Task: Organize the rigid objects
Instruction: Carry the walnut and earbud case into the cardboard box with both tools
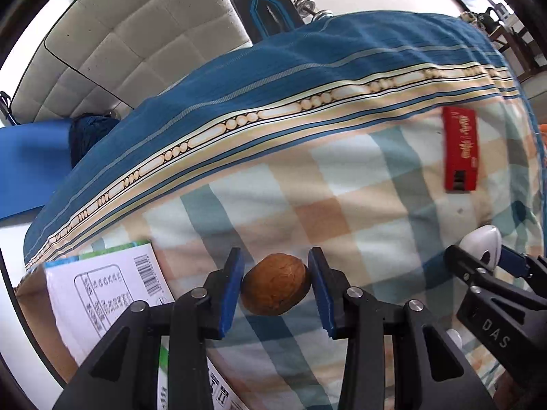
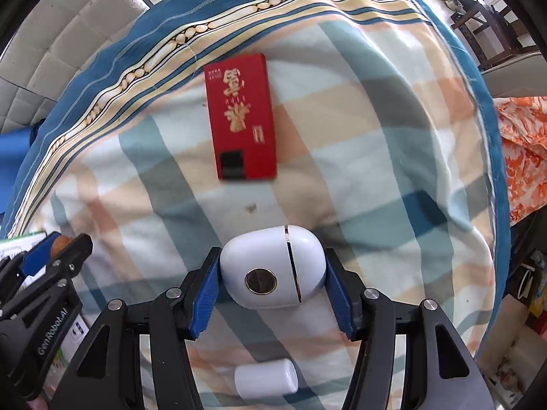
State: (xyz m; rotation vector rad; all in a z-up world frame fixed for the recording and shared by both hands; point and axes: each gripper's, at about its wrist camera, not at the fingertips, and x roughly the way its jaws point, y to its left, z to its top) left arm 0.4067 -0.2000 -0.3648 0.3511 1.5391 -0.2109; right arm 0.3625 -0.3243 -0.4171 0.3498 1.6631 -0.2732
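While tongs (image 2: 272, 287) clamp, white case (image 2: 271, 266) long-axis crosswise, apparently.

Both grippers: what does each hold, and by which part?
Left gripper clamps the brown walnut by its two ends. Right gripper clamps the white case across its two ends.

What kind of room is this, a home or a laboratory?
Probably a home bedroom: the things lie on a plaid quilt, a padded headboard stands behind it, and dumbbells rest on the floor.

Bright daylight; fisheye-warped edges; slight motion blur.
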